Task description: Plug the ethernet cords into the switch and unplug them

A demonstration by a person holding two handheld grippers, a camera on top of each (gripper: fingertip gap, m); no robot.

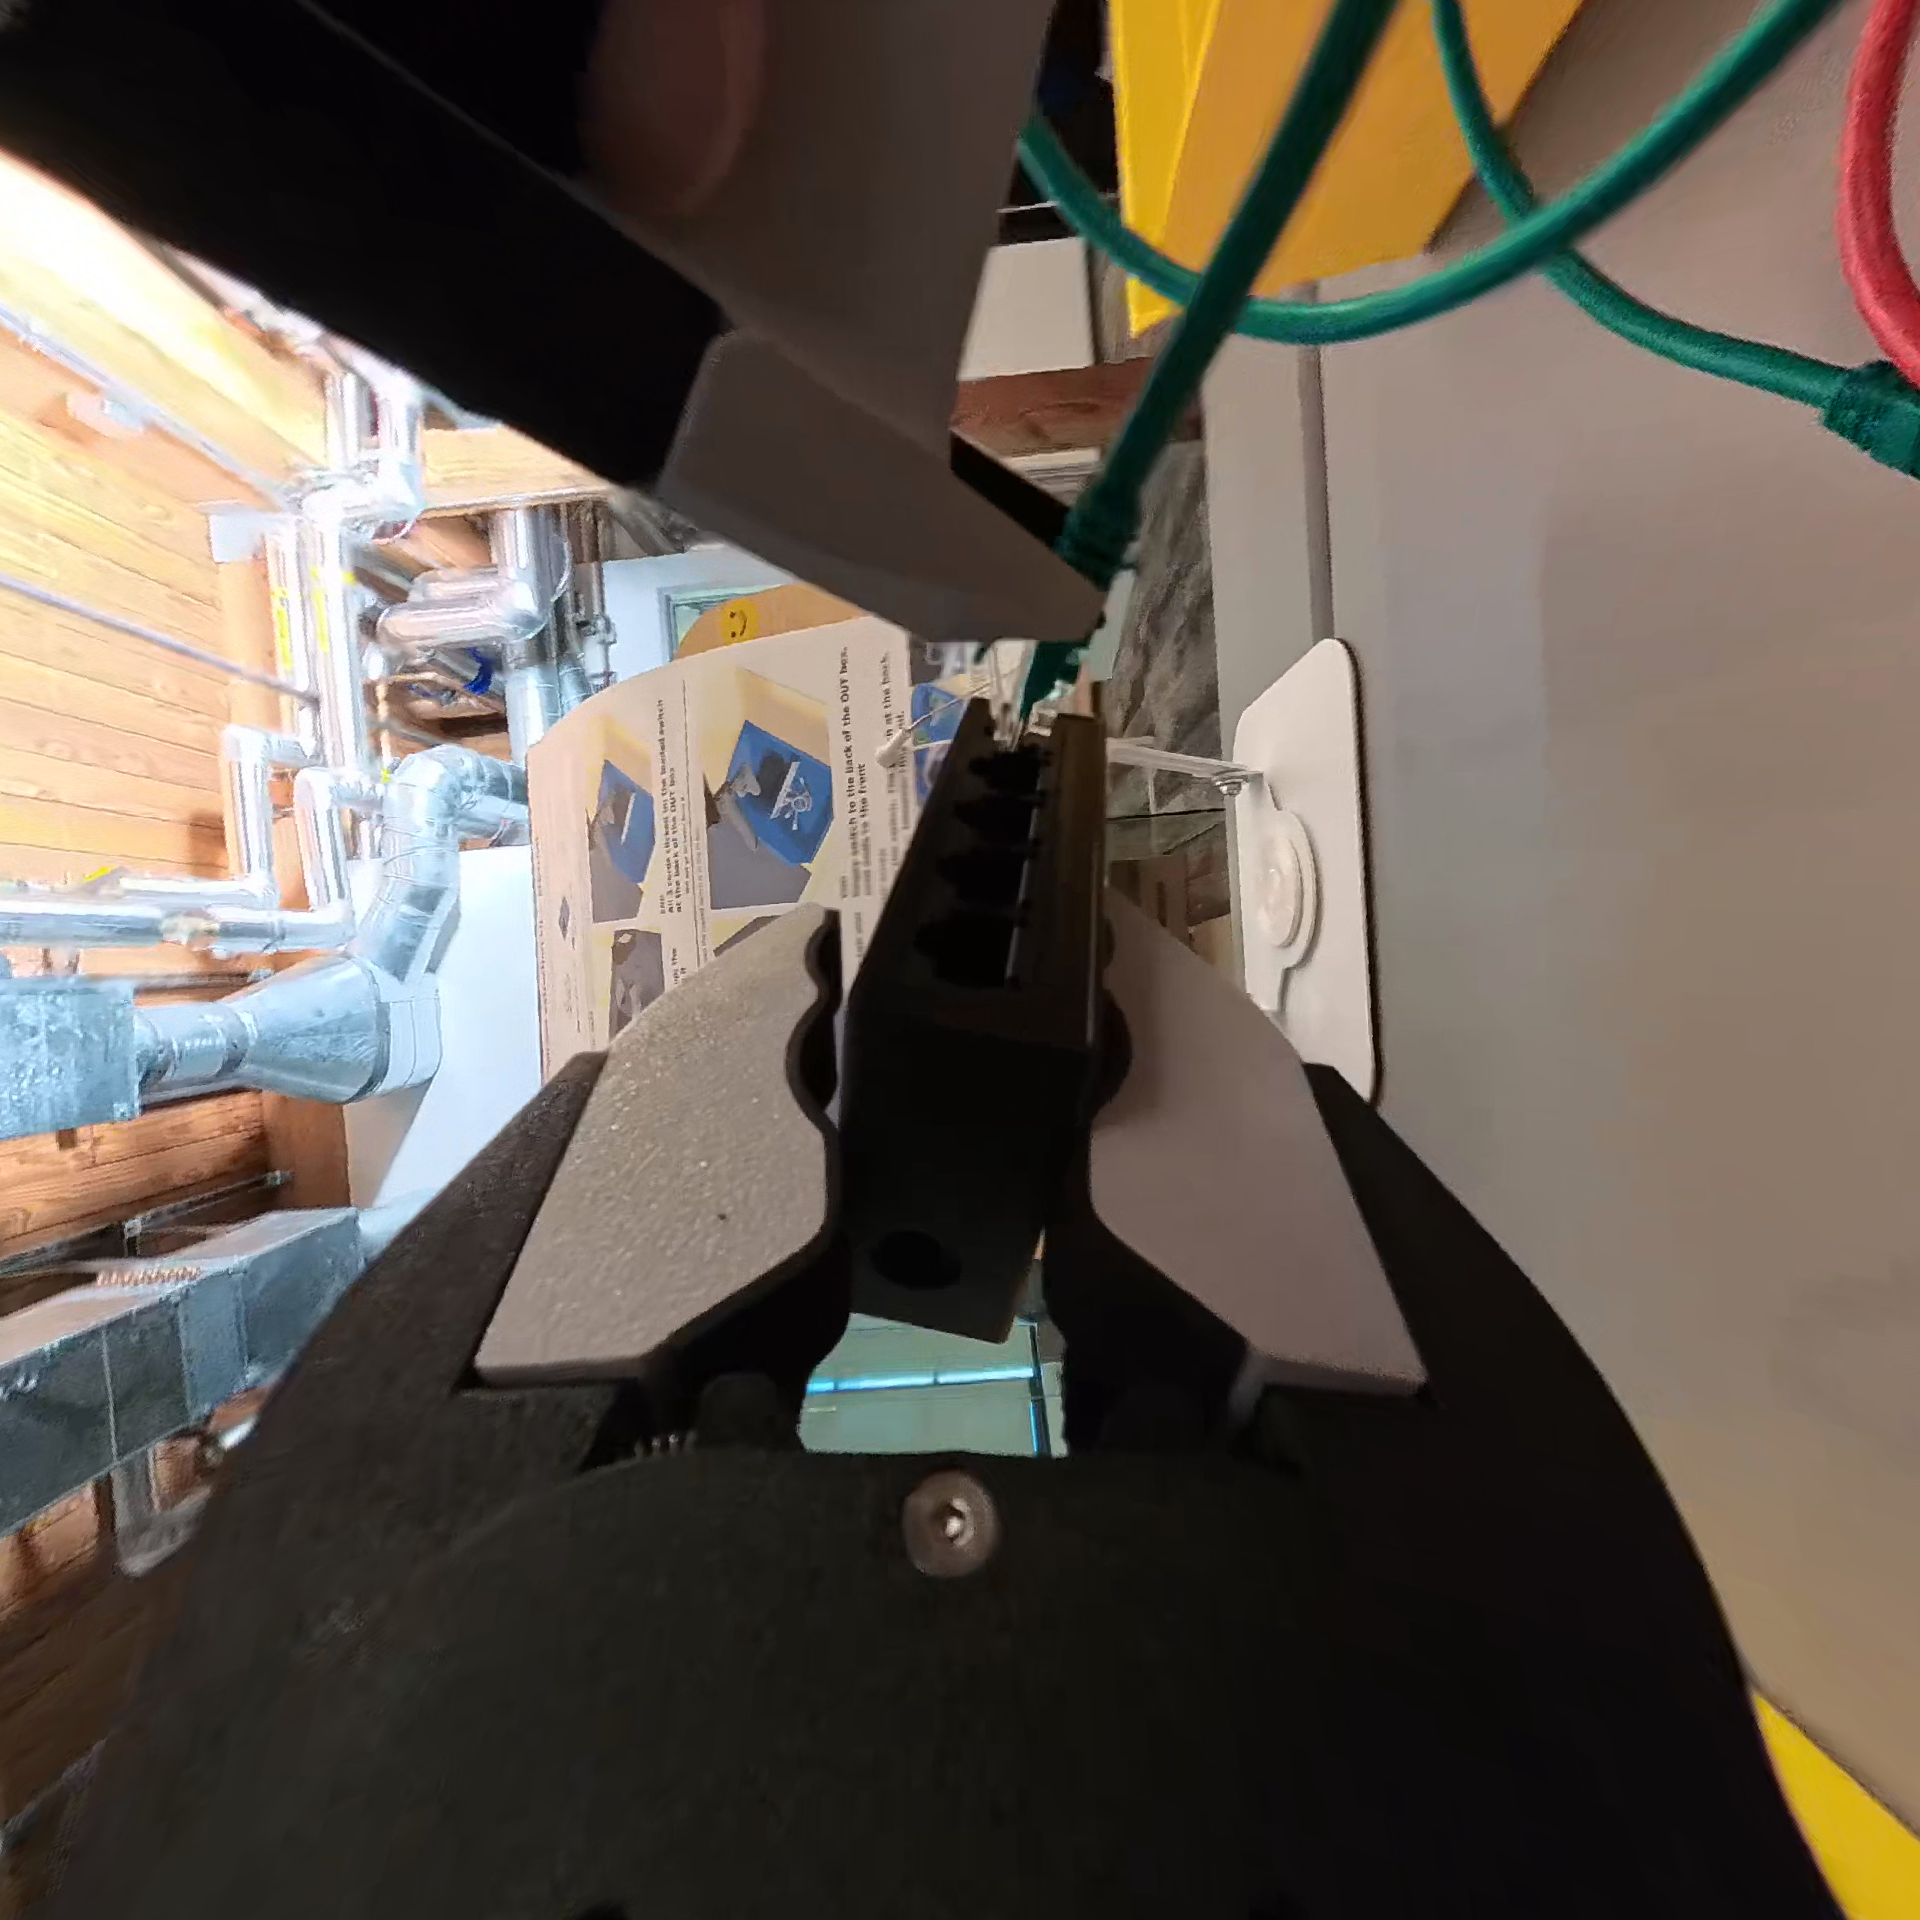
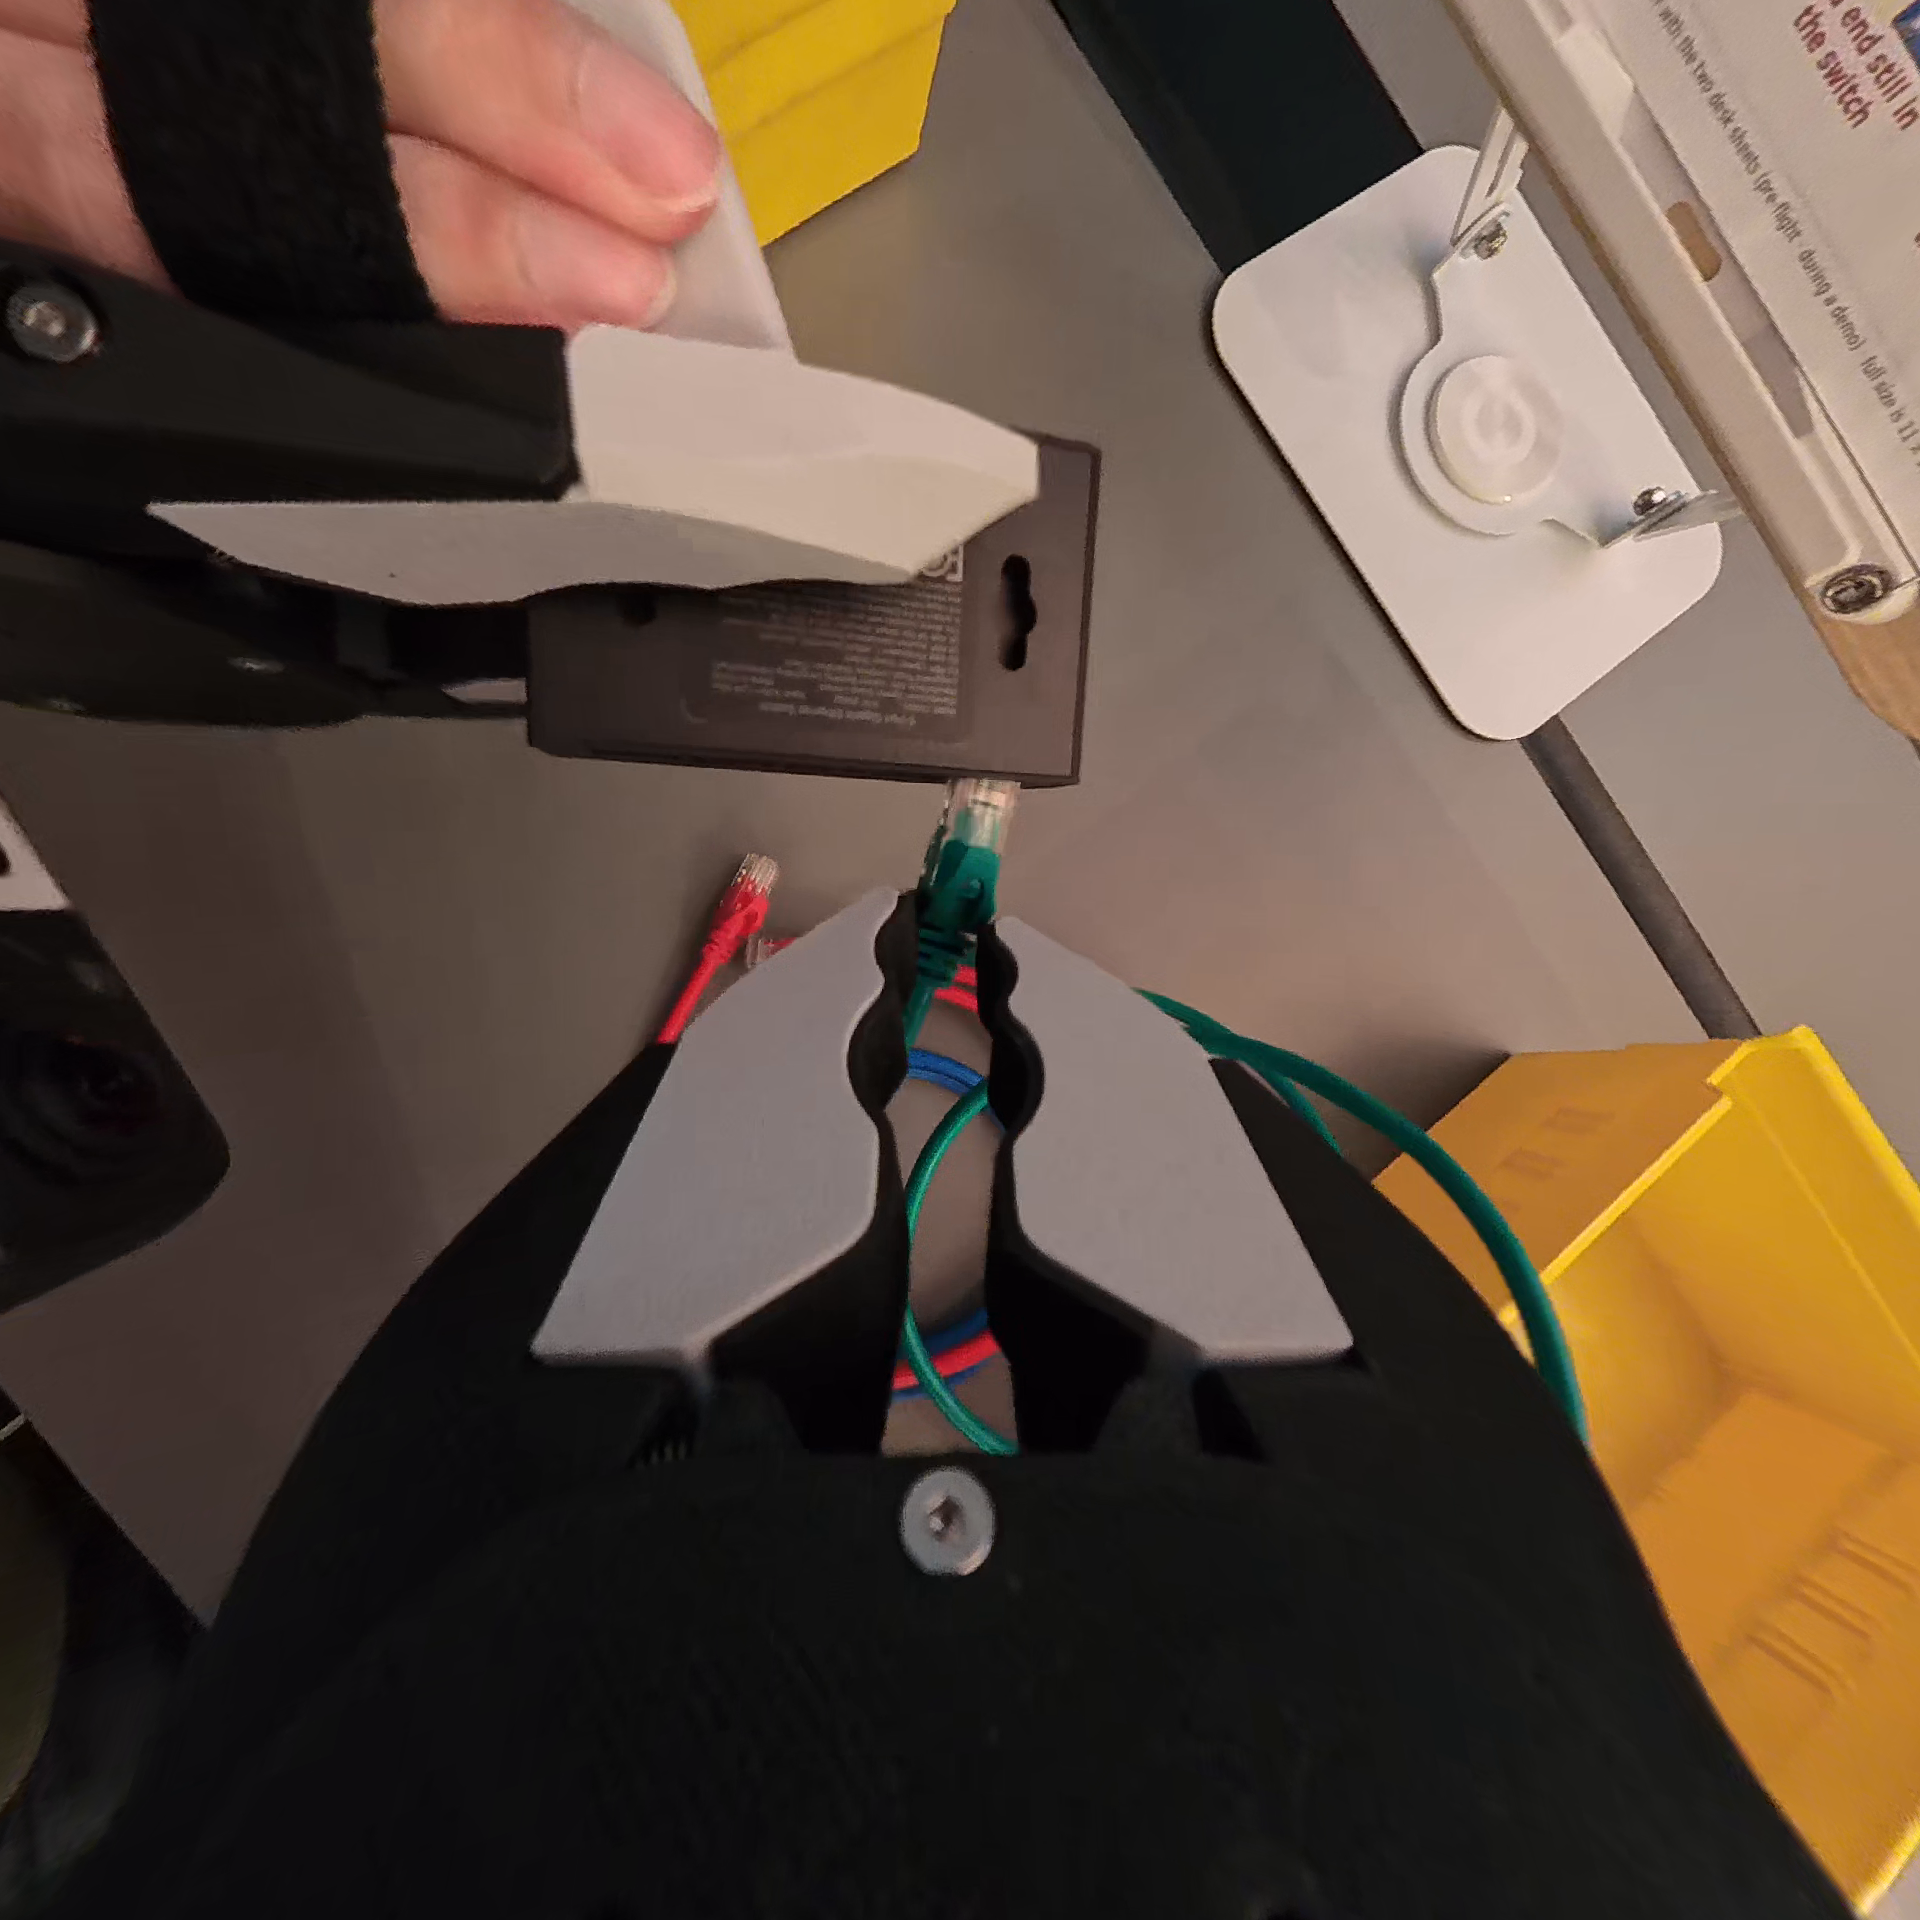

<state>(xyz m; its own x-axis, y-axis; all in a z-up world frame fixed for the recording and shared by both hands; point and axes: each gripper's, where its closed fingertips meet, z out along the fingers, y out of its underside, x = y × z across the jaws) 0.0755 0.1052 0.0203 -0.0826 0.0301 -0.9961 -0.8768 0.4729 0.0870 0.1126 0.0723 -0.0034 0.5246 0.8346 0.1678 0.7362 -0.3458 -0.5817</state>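
Note:
My left gripper (image 1: 966,925) is shut on a black switch (image 1: 966,1122) and holds it off the grey table, its row of ports (image 1: 987,852) facing up and away. My right gripper (image 2: 948,920) is shut on the boot of a green ethernet cord (image 2: 951,914). The cord's clear plug (image 2: 979,810) touches the end port at the switch's edge (image 2: 831,665); how deep it sits I cannot tell. In the left wrist view the right gripper's fingers (image 1: 883,499) come in from the upper left with the green plug (image 1: 1101,520).
A red cord's plug (image 2: 743,904) lies loose on the table, with blue cable (image 2: 945,1070) under my right gripper. A second green plug (image 1: 1870,405) and red cable (image 1: 1881,208) lie nearby. A white mount plate (image 2: 1455,436), an instruction sheet (image 1: 707,831) and yellow bins (image 2: 1714,1351) surround the spot. Spacing between my two grippers at the tips: around 6 centimetres.

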